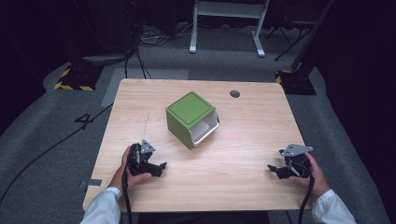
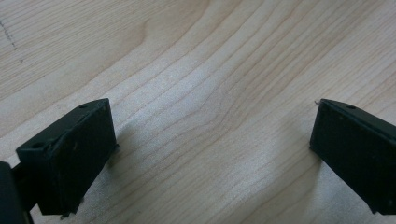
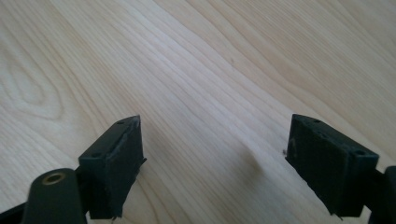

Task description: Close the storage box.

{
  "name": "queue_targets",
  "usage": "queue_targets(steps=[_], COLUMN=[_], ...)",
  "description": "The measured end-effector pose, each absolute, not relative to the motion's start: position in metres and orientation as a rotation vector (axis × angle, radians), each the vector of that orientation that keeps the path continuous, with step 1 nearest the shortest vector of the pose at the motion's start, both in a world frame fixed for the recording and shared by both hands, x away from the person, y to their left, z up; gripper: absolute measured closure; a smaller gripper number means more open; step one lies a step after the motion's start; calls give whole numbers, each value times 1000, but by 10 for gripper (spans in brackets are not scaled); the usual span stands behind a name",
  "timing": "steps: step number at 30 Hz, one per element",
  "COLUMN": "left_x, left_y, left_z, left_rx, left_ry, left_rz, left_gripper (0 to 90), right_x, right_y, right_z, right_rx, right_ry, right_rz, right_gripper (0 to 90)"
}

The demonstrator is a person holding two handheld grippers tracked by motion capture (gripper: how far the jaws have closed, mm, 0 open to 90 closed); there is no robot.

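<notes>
Two black two-jaw grippers sit low over the pale wooden table (image 1: 243,135), one in each hand. Left gripper (image 1: 161,166) near the front left edge, jaws spread wide, bare wood grain between them in its own view (image 2: 212,140). Right gripper (image 1: 272,169) near the front right edge, jaws likewise apart with nothing between (image 3: 215,154). Green cube-shaped box with a white drawer partly pulled out (image 1: 191,119) stands mid-table, well apart from both grippers, nearer the left.
</notes>
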State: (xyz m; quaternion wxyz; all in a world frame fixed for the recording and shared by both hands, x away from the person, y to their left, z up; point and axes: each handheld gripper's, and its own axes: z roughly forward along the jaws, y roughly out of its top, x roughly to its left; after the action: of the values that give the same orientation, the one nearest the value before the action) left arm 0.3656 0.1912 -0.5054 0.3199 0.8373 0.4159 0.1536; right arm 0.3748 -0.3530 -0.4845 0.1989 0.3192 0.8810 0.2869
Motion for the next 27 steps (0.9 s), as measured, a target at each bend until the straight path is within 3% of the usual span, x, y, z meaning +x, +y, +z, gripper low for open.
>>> queue_targets(steps=[13,27], left_x=[366,366], left_y=[191,191], left_z=[-505,-505], left_rx=[2202,2201], left_ry=[1092,1092], left_rz=[404,402], left_gripper=[5,5], right_x=[366,363], right_y=[-389,-388], right_z=[-503,-504], right_rx=[1137,1148], right_ry=[2339,2314], right_rz=[1005,1008], right_gripper=[148,147])
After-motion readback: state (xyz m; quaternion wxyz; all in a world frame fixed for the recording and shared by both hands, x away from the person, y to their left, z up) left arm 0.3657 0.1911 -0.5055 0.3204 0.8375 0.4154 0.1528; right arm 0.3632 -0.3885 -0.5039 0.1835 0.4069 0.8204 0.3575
